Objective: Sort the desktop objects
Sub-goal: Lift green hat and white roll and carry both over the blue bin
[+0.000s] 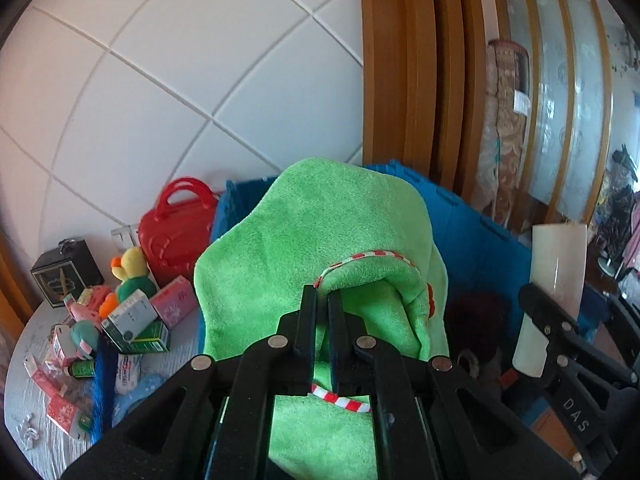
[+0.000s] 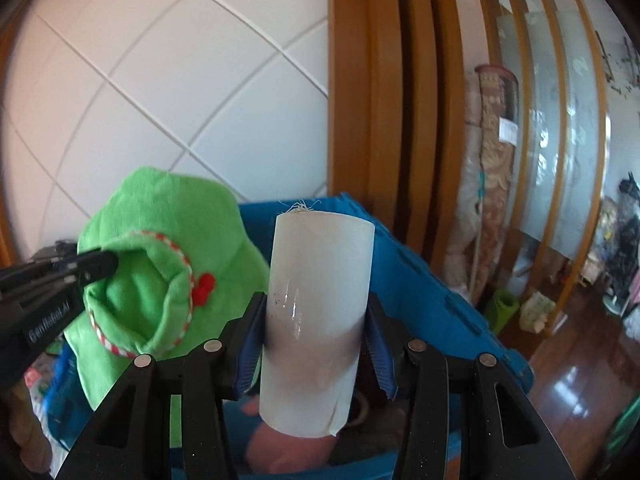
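- The left gripper [image 1: 324,312] sits nearest its camera, fingers pressed almost together on the striped hem of the green plush [image 1: 316,224]; the cloth drapes ahead of and below the fingertips, over the blue bin [image 1: 488,240].
- The pinch takes only a thin fold at the edge. I judge the plush could slide out early, or snag on the bin wall, should the hand swing.
- The right gripper [image 2: 316,316] clamps the white roll [image 2: 316,312] across its lower half, upright between the fingers, its top well beyond the tips and its base above the bin's inside.
- The roll looks smooth and tall for so low a grip; it may tip or slip down through the pads [image 2: 248,344] if they loosen unevenly.
- The two loads hang near each other, the plush just left of the roll. Dropped together, they could knock one another off course.
- The clutter [image 1: 120,320] left of the left fingers remains unsorted on the table [image 1: 24,380].
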Motion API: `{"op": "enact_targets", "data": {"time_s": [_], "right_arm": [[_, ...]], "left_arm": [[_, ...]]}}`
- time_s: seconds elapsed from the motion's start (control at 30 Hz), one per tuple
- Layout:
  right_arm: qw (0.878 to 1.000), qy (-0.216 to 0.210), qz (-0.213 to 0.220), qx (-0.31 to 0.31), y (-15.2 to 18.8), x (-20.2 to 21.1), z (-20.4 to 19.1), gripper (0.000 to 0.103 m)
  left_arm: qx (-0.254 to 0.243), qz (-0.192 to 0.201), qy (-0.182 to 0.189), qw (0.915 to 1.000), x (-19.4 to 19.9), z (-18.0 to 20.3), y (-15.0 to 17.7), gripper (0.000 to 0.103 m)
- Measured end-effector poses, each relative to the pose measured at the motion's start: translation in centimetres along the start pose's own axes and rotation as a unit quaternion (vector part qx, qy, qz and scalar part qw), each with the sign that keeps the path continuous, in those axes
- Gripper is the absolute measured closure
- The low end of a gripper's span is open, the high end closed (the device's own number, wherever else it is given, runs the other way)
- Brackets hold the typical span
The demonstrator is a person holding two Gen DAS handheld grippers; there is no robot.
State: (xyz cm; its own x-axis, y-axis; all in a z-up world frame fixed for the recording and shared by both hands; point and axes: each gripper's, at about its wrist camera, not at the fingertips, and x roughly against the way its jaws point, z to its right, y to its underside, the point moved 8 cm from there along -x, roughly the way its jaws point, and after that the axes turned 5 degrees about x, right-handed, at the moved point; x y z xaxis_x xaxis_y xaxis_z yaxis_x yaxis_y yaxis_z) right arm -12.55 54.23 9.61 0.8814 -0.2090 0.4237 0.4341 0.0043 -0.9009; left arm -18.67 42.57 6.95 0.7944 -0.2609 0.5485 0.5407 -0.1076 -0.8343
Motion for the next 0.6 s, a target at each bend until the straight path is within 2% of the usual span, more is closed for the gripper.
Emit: {"op": "enact_targets", "data": {"time_s": [0.13,0.27,0.43,0.6], "right_arm": [[0.999,0.002,-0.034,0.002,1.5,-2.0,1.1,0.056],[0.998,-0.002,-0.066,0.010,2.6,-4.1,1.7,0.056],[0.995,-0.004,-0.094,0.022,3.7,-5.1,1.0,0.056],[0.993,0.008,-0.115,0.033,4.5,-6.4,1.2,0.056]], "left_arm": [[-0.016,-0.066,0.013,0.9976,-2.3,2.2,2.0,0.098],[-0.018,-0.108,0.033,0.9935,-3.2,3.7,3.5,0.098],[-0.015,-0.135,0.031,0.9902,-4.0,3.7,4.3,0.097],[-0.008,-0.147,0.026,0.9887,-4.4,2.9,5.0,0.095]]}}
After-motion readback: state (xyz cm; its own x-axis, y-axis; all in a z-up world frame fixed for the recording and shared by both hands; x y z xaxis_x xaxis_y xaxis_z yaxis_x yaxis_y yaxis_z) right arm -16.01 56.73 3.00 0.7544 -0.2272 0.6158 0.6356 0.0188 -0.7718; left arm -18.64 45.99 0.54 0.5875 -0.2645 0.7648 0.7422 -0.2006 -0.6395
